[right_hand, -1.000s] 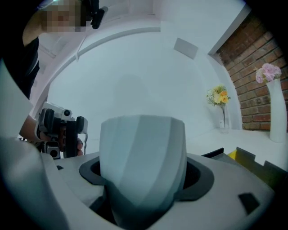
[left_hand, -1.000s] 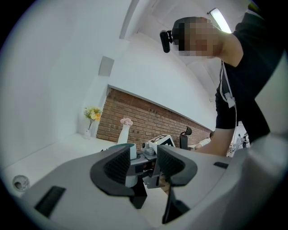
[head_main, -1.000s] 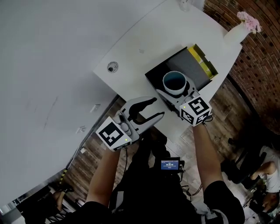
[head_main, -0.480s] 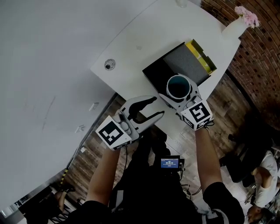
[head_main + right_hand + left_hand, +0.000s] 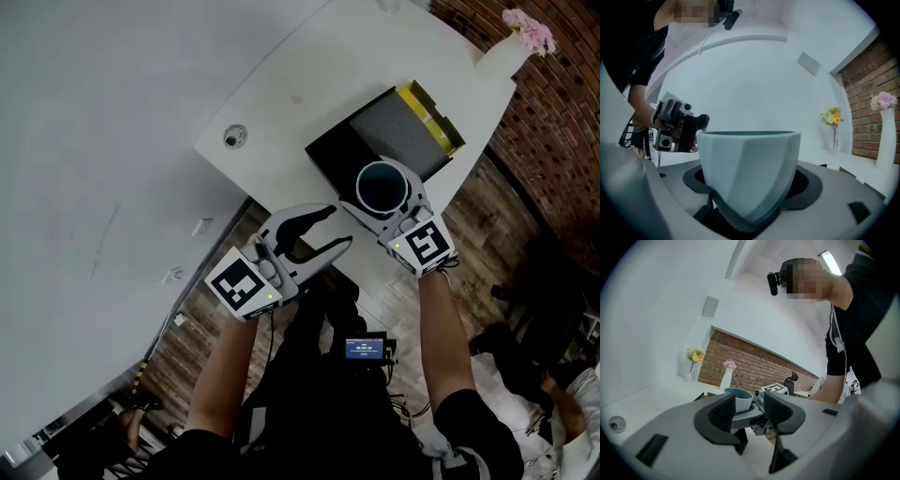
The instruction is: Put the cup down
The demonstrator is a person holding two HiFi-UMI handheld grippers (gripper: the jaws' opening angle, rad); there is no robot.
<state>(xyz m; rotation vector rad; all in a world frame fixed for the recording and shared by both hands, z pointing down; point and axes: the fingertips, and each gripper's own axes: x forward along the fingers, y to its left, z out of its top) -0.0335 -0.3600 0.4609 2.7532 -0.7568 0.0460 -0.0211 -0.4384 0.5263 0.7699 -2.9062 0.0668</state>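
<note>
A pale teal cup (image 5: pixel 380 185) sits upright between the jaws of my right gripper (image 5: pixel 382 193), which is shut on its sides. In the head view the cup hangs over the near corner of a black tray (image 5: pixel 335 157) on the white table (image 5: pixel 281 98); whether it touches the tray cannot be told. The right gripper view is filled by the cup (image 5: pixel 750 168), clasped low down. My left gripper (image 5: pixel 336 230) stands open and empty at the table's near edge, to the left of the cup. From the left gripper view the cup (image 5: pixel 742 399) shows between the open fingers.
On the tray lie a grey pad (image 5: pixel 398 131) and a yellow item (image 5: pixel 433 120). A white vase with pink flowers (image 5: pixel 511 52) stands at the table's far right corner. A small round fitting (image 5: pixel 232 139) sits near the table's left edge. Wooden floor lies below.
The right gripper has shifted a little to the right along the tray's near edge with the cup, rolling slightly. The left gripper has stayed where it was.
</note>
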